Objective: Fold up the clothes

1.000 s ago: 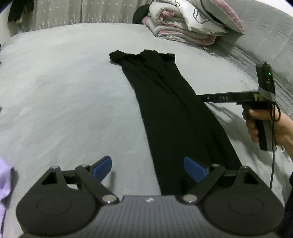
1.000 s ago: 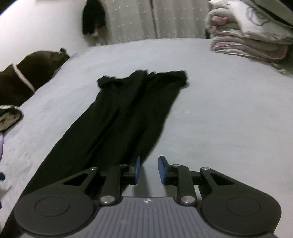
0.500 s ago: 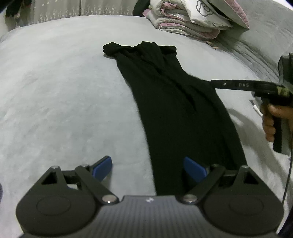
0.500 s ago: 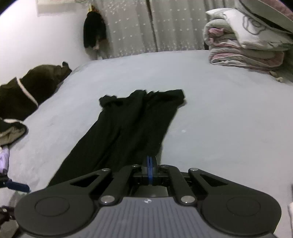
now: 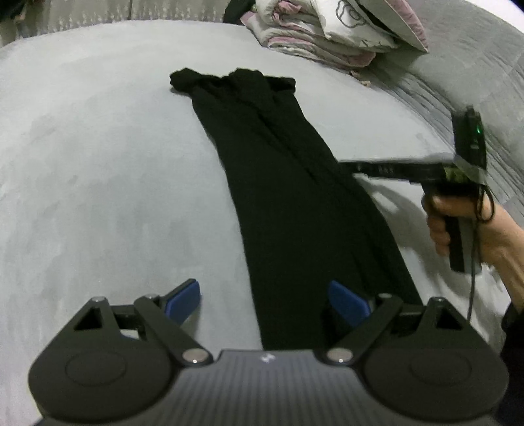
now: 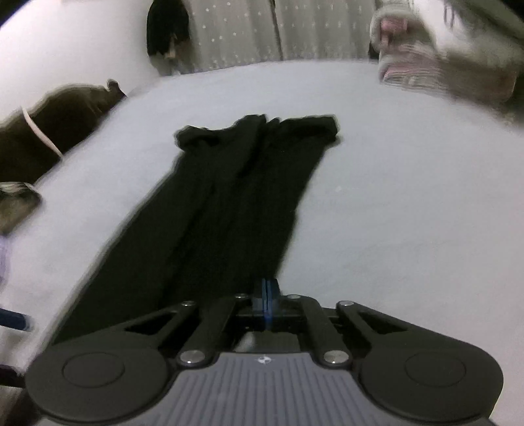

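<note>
tongs: right tongs [image 6: 268, 290] closed, pads together at the garment's near right edge
garment: black garment [image 6: 229, 203] flat on grey bed [image 6: 409, 196]

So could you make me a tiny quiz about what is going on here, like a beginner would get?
1. True or false: the left gripper is open.
2. The long black garment lies on: A) the grey bedspread, B) a wooden floor, C) a chair?
3. What sits at the bed's far corner?

Key: 1 true. 2 A. 3 a stack of folded white and pink quilts.
</note>
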The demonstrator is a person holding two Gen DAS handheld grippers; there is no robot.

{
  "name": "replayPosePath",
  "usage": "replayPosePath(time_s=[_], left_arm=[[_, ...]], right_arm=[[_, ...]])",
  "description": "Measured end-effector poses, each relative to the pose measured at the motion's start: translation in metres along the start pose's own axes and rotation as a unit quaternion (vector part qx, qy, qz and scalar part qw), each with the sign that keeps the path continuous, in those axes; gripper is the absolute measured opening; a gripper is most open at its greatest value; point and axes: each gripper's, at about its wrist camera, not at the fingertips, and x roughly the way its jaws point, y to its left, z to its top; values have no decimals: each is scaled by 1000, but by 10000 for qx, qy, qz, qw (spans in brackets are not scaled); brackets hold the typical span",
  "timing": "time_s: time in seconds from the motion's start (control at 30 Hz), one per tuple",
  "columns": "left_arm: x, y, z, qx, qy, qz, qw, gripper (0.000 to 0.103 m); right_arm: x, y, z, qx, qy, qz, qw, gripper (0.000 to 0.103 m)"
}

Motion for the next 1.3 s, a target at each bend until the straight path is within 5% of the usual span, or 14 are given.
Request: replayPosePath(time_s=[0.1,0.17,0.23,0.33,0.5,0.7,0.83,0.93,1.07,1.23,1.3], left_arm=[[-5,-2,-7,34,23,-93,9999,82],[-10,-2,-11,21,11,-204,9998,80],[-16,-3,-16,9,29,-321,9995,70],[-22,-10,-29,86,165,-451,9988,57],[-34,-33,-53,441,331,-591,9967,56],[-40,-49,-82,786,282,-113,9964,54],[-44,-52,-94,1002,100,411,9941,10],[-53,-45,-96,833,86,359,9958,7],[-65,-46,-103,852,26,338,9958,7],[-75,-49,-108,985,-61,462,9940,7],[-82,-48,-109,964,-125,431,9943,7]], right_arm=[[-13,4,2,-59,-196,-203,9996,6],[-26,5,5,-2,-353,-208,9992,17],[-46,18,2,-236,-385,190,9988,28],[-78,46,-20,-758,-354,550,9950,28],[-109,85,-56,-1028,-74,1188,9876,28],[-137,137,-110,-1431,6,1475,9787,31],[-124,156,-139,-1912,298,1052,9754,27],[-129,156,-137,-1750,180,948,9798,9],[-160,147,-135,-1146,-480,1434,9818,8],[-128,163,-158,-1857,234,826,9788,12],[-128,165,-158,-1898,141,860,9779,16]])
